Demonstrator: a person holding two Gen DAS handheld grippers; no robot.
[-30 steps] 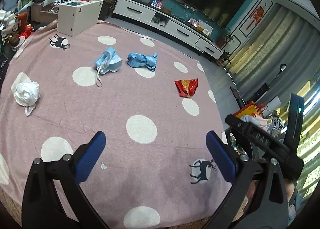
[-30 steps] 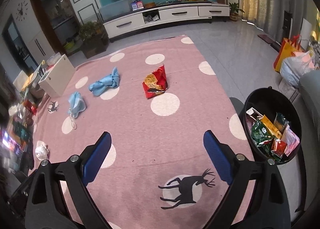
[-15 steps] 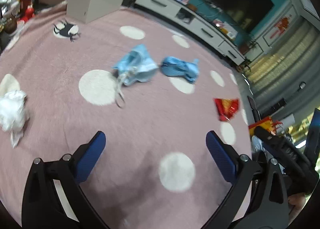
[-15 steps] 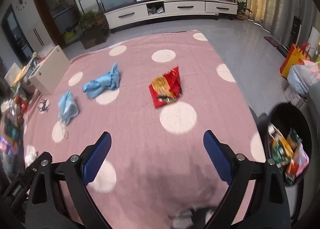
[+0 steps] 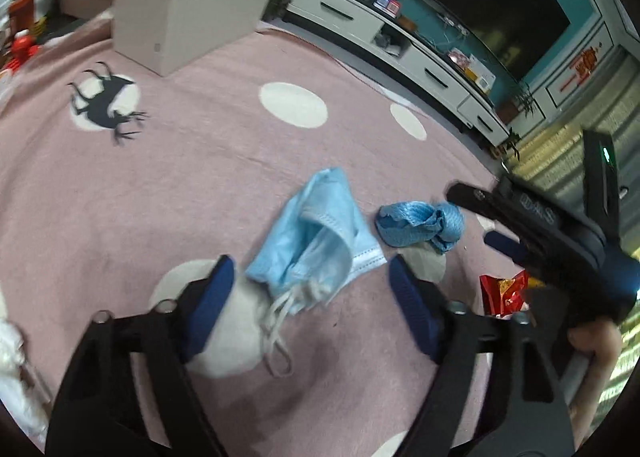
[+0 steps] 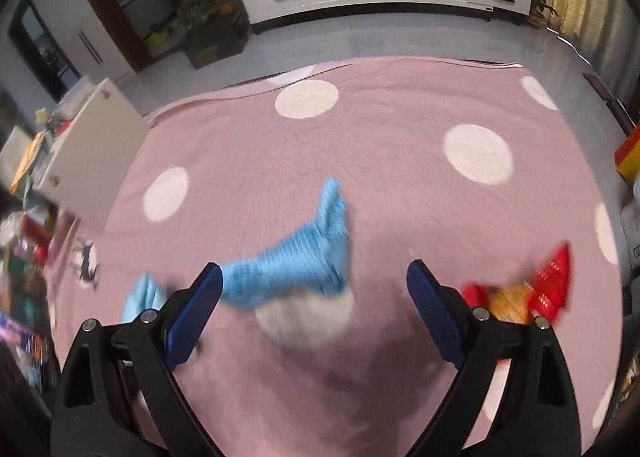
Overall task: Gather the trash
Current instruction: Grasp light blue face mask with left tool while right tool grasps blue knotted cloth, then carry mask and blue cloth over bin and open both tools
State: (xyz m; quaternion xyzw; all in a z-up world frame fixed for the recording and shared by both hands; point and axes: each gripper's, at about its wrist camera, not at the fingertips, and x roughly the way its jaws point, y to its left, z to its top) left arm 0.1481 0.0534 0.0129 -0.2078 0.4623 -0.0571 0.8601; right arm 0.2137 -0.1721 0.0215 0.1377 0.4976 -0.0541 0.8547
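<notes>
Right, my left gripper (image 5: 310, 281), jaws just narrowing, brackets the face mask (image 5: 316, 241) mid-rug (image 5: 200, 177), not yet pinched. It's limp and light (loops trailing), so I'd grab its bunched middle. Right gripper (image 6: 314, 289) stands wide over the blue cloth (image 6: 296, 261).

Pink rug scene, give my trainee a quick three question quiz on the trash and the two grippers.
1. True or false: the left gripper is already clamped on the face mask.
2. Which item lies between the right gripper fingers: A snack wrapper, B blue knitted cloth, C white box?
3. What pattern marks the rug?

Key: 1 false, its jaws have just been closing but do not yet press the mask. 2 B. 3 white dots and deer.
</notes>
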